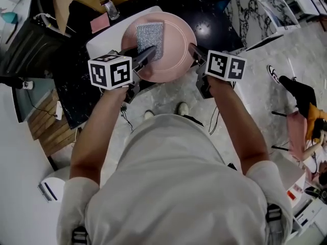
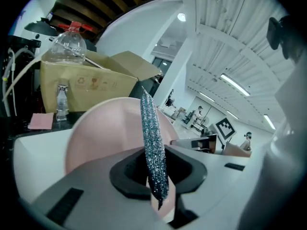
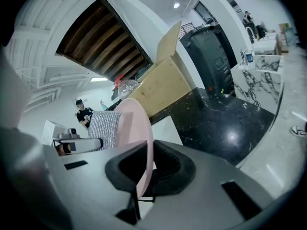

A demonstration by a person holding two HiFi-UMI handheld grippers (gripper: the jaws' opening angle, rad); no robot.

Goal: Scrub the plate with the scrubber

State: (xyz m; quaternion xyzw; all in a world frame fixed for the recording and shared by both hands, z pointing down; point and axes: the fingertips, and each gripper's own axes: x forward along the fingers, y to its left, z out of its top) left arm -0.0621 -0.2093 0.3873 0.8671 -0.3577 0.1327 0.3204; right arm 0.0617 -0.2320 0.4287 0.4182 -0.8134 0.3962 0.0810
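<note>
**Dark worktop, scrubbing step in hand**

Dark marble worktop (image 1: 214, 14) is lying beneath the action. At left, the left hand-held gripper (image 1: 145, 54) is clenching the near edge of the silver scrubber (image 1: 150, 36), which is lying against the face of the pink plate (image 1: 176, 47). At right, the right hand-held gripper (image 1: 195, 52) is pinching the plate's rim and holding it tilted. Scrubbing looks to be the step in hand. The next move is calling for strokes across the plate's face while the right grip is steadying it.
</note>
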